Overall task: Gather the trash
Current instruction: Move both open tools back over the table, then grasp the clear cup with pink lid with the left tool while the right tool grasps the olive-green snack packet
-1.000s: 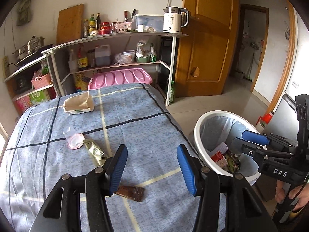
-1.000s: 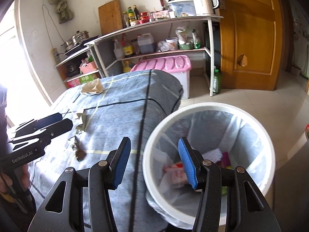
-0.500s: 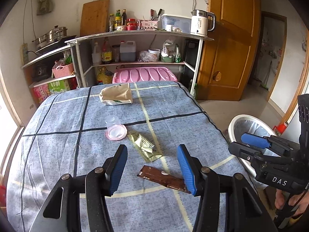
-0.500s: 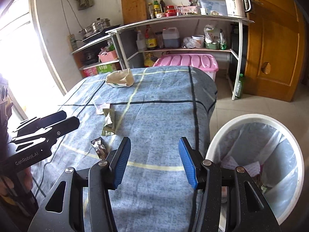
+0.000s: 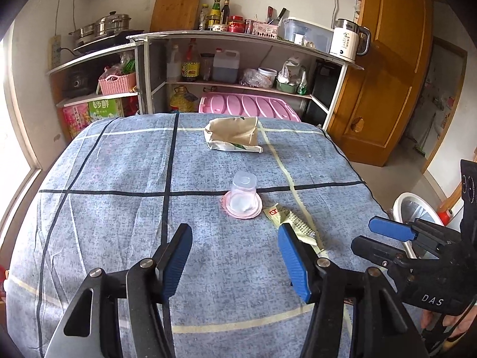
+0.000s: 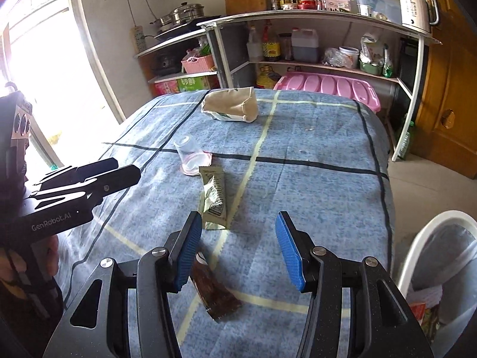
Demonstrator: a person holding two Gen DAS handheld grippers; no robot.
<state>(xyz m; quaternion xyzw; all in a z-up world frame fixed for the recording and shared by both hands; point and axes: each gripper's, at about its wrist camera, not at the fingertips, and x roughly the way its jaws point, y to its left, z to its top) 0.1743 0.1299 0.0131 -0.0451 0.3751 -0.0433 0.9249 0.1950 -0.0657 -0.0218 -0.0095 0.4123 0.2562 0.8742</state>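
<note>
Both grippers have swung away from the white trash bin [image 6: 432, 256], beside the table's right edge, and now face the blue checked tablecloth [image 5: 119, 179]. The left gripper [image 5: 235, 256] has just been opening its jaws; they stand apart with nothing between them. The right gripper [image 6: 237, 247] is also apart and empty. Ahead of it a green snack wrapper [image 6: 214, 197] lies mid-table, a brown wrapper [image 6: 217, 292] nearer the front edge under its left finger. An overturned clear cup [image 5: 244, 183] sits on a pink lid [image 5: 242, 205]; a crumpled paper bag [image 5: 235, 134] lies near the far edge
</note>
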